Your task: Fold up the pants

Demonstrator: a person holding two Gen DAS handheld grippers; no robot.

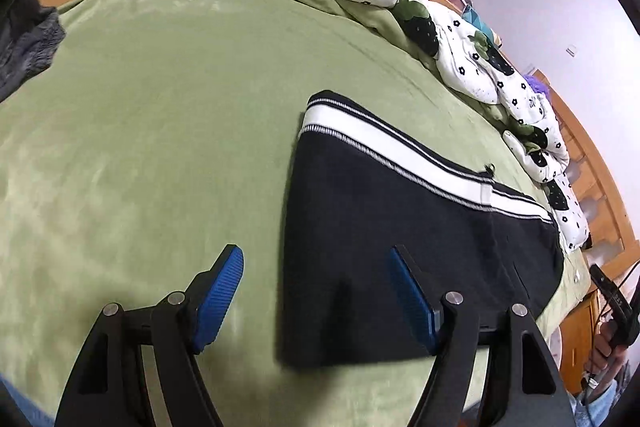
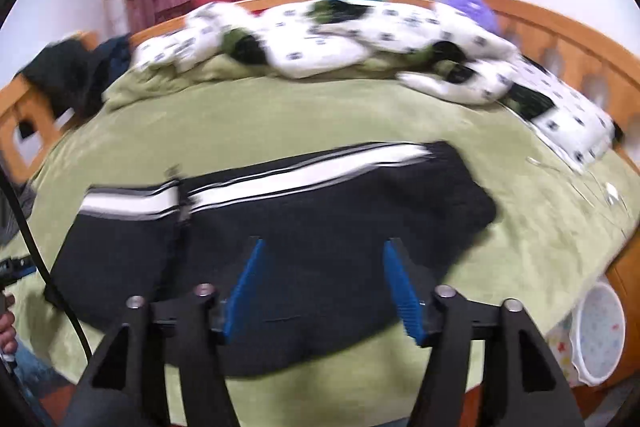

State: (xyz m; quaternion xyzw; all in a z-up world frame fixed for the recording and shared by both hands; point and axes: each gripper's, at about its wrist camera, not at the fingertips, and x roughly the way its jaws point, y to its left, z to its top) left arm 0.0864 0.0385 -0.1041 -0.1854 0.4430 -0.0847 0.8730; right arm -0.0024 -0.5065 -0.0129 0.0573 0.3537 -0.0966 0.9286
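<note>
Right wrist: pants lay crosswise just under my right gripper, jaws parted, empty; left gripper released, over their left edge.

A wooden-framed bed is seen, covered by a green blanket. Black pants with a white side stripe are laid folded and flat on the blanket. A white quilt with dark flower prints is bunched along the far edge. Dark clothes are heaped at the far left corner.
</note>
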